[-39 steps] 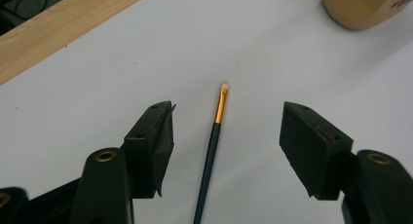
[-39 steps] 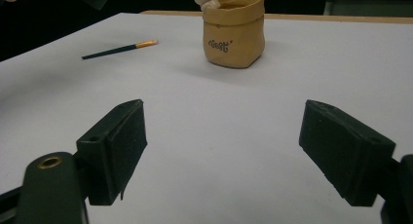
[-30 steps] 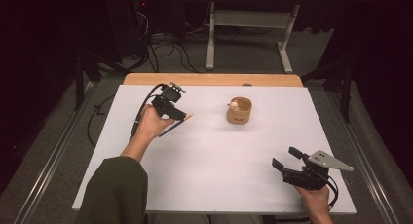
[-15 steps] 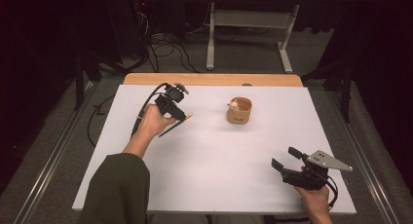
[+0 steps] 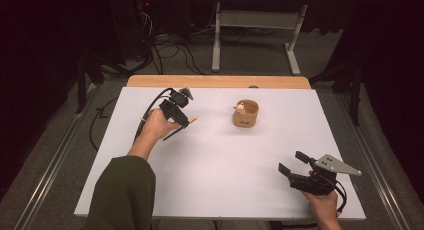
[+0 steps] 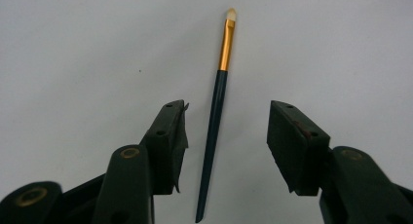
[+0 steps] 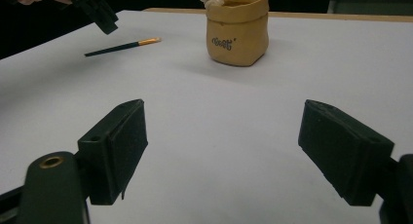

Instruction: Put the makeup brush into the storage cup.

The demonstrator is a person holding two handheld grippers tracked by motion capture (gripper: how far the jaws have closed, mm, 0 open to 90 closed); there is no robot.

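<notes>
The white table is lying under both grippers. The right gripper is idling with jaws wide apart, the tan pot well ahead of it. The left gripper, jaws spread, is hovering over the brush, which is lying flat between them, untouched.

We see the white rectangular table evenly lit from above, while the floor and room around it, along the frame's upper part and both sides, sink into near black. Shadows are soft: a faint one lies at the base of the tan paper-bag-shaped holder. The high view is grainy and slightly soft. In the left gripper view the thin dark-handled brush with a gold ferrule is sharp, its ferrule gleaming, while the black jaws blur at the bottom edge.
</notes>
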